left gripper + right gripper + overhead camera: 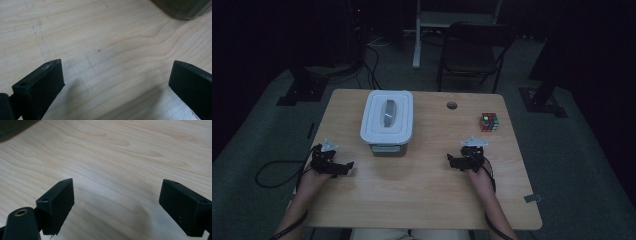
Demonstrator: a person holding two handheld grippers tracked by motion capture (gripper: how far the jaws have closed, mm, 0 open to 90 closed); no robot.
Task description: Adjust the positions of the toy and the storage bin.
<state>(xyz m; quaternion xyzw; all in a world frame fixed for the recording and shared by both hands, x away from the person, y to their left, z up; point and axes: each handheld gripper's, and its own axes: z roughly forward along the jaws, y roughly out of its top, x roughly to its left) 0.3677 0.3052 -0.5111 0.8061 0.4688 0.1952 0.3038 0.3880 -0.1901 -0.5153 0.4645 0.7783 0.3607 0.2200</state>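
The box (pixel 387 122) stood ahead, between both hand-held grippers, long axis pointing away; the left hand-held gripper (pixel 343 167) was nearer than the right hand-held gripper (pixel 453 161). Both were wide open, empty.

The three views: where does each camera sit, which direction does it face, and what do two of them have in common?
High view: above the person's side, facing forward and down on the table, the lidded box, the puzzle cube; forearms, left gripper, right gripper show.
Left gripper view: on the left gripper, facing the wood; open jaws.
Right gripper view: on the right gripper, facing the wood; open jaws.
Shared: each gripper view catches a dark box corner at its top edge.
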